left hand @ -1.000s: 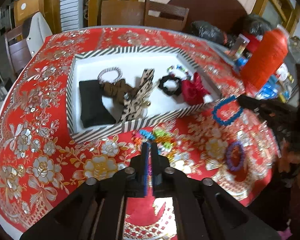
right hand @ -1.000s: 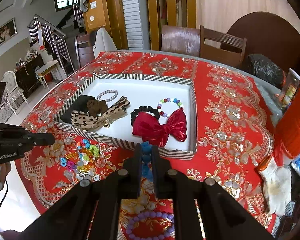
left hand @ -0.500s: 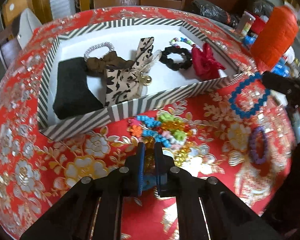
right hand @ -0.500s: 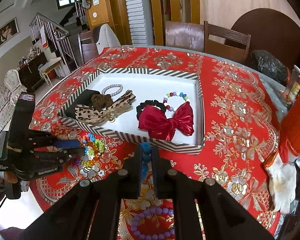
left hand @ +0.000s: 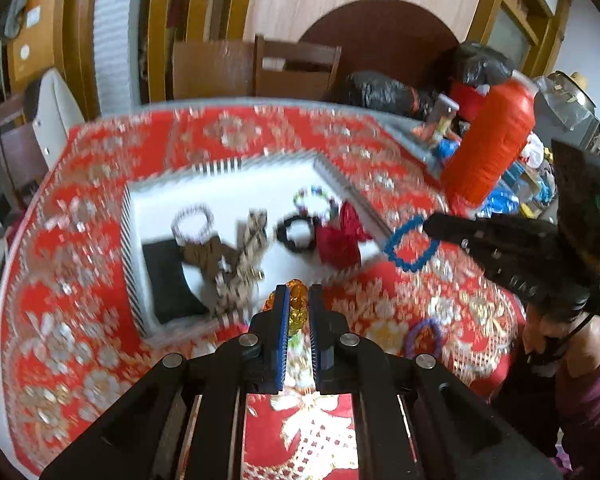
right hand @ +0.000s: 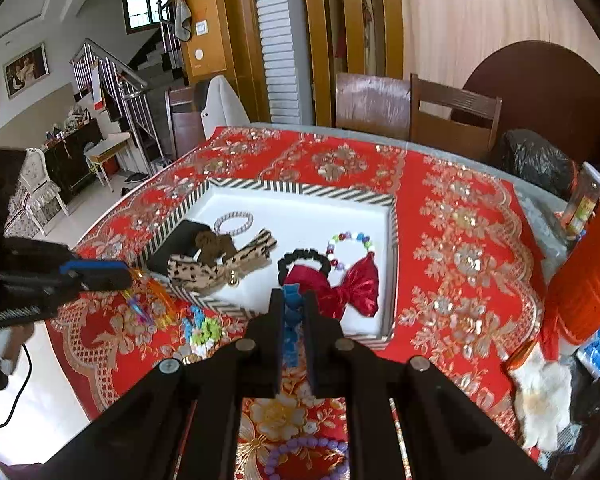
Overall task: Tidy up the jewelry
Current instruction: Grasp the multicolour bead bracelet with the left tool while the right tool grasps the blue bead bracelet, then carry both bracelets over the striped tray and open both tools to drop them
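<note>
A striped-walled white tray (right hand: pixel 392 240) (left hand: pixel 126 240) holds a red bow (right hand: pixel 352 284), a black scrunchie (right hand: pixel 300 258), bead bracelets, a leopard bow (right hand: pixel 220 268) and a black pouch (left hand: pixel 168 276). My left gripper (left hand: pixel 298 300) is shut on an amber and multicolour bead bracelet (left hand: pixel 298 304), lifted above the cloth at the tray's near wall; it also shows in the right wrist view (right hand: pixel 152 300). My right gripper (right hand: pixel 292 300) is shut on a blue bead bracelet (right hand: pixel 290 308) (left hand: pixel 410 244), held above the tray's near right corner.
Loose green, blue and white beads (right hand: pixel 202 330) lie on the red floral cloth by the tray. A purple bracelet (right hand: pixel 304 456) (left hand: pixel 422 334) lies near the front. A red cylinder (left hand: pixel 492 140), bags and clutter crowd the right; chairs (right hand: pixel 416 108) stand behind.
My left gripper went down to the loose bead pile, then rose holding the amber bracelet, moving toward the tray. The right gripper kept the blue bracelet and shifted slightly toward the tray.
</note>
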A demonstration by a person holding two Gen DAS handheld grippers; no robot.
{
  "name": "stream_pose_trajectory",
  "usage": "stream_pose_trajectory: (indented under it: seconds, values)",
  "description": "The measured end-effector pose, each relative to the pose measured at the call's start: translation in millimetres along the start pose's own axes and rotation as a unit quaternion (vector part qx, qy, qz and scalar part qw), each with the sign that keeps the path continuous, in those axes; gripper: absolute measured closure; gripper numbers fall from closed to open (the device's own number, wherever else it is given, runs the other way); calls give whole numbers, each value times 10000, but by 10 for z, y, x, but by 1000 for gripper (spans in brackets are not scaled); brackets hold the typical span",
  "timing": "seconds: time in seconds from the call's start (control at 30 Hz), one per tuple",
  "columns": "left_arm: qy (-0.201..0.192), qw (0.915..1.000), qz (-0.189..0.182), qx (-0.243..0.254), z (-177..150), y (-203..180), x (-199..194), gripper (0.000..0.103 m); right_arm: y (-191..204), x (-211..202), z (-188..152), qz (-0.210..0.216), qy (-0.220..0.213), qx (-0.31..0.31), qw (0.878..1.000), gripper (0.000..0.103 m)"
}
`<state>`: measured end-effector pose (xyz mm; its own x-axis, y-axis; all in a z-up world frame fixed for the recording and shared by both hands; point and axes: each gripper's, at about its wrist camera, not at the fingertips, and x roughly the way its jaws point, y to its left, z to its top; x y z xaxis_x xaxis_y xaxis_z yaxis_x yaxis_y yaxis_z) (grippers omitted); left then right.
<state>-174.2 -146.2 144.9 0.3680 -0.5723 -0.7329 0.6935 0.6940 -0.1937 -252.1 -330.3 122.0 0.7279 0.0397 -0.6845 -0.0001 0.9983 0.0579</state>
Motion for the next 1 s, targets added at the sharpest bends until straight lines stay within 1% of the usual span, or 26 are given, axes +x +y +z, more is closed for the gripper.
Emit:
stream_pose_trajectory:
  seconds: [0.13, 0.33, 0.57, 0.8, 1.0]
  values:
    - [-132, 9997, 216, 45, 194, 38, -9, 92, -38, -17, 86, -32, -49, -15, 10000, 94]
    - [-231, 9977, 632, 71, 385, 138, 137, 92, -112, 61, 226, -104, -20, 6, 9999, 94]
    - [-153, 9949, 992, 134, 565, 289, 432, 92, -191, 285, 393, -192, 108, -17, 9998, 94]
    - [-29, 9938, 1109, -9, 780, 508, 703, 92, -285, 643, 639, -278, 295, -3, 9992, 94]
    - [83, 9924, 1221, -149, 982, 722, 992, 92, -319, 1021, 854, -229, 450, 103, 9987, 94]
